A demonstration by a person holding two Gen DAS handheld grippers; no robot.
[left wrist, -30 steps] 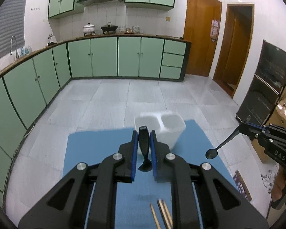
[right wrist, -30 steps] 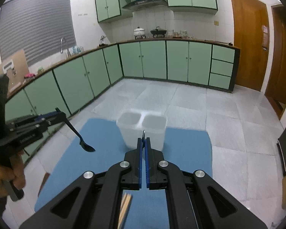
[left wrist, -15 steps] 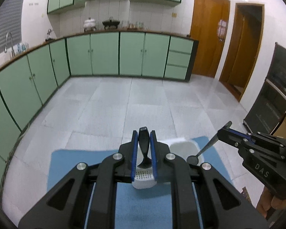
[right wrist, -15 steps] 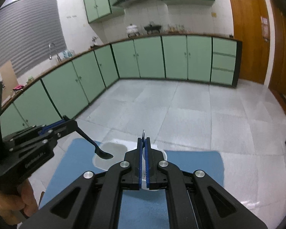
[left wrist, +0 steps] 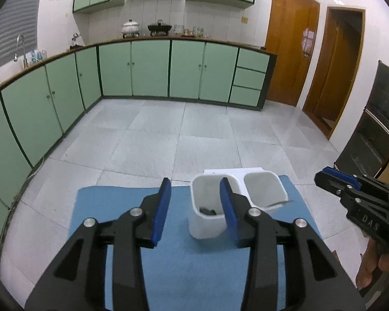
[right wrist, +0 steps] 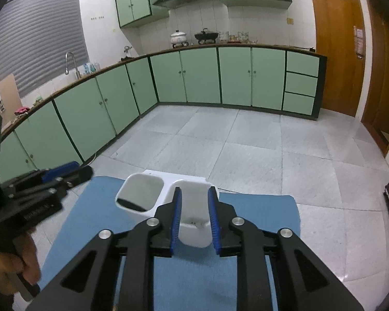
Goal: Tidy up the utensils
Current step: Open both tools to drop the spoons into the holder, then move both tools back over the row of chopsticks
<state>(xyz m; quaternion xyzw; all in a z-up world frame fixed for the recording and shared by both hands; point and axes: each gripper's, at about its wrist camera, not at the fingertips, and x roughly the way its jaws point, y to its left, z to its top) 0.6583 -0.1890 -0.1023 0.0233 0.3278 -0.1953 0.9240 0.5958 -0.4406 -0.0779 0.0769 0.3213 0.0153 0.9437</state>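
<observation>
A white two-compartment holder (left wrist: 205,229) (right wrist: 168,178) stands at the far end of the blue mat (left wrist: 184,264) (right wrist: 259,212). A black spoon (left wrist: 207,210) (right wrist: 131,204) lies in its left compartment. In the right compartment rests a metal spoon (left wrist: 280,202) (right wrist: 197,223). My left gripper (left wrist: 194,189) hovers above the left compartment, jaws opening, nothing between the pads. My right gripper (right wrist: 194,197) hangs over the right compartment, jaws also opening and empty. Each gripper shows at the edge of the other's view: the right gripper (left wrist: 337,184), the left gripper (right wrist: 64,173).
Grey tiled floor lies beyond the mat's far edge, ringed by green cabinets (left wrist: 147,67). A dark cabinet (left wrist: 376,129) stands at the right. A person's hand (right wrist: 26,264) grips the left tool's handle.
Both grippers moved forward and down over the holder, then opened. The black spoon dropped into the left compartment and the metal spoon into the right one.
</observation>
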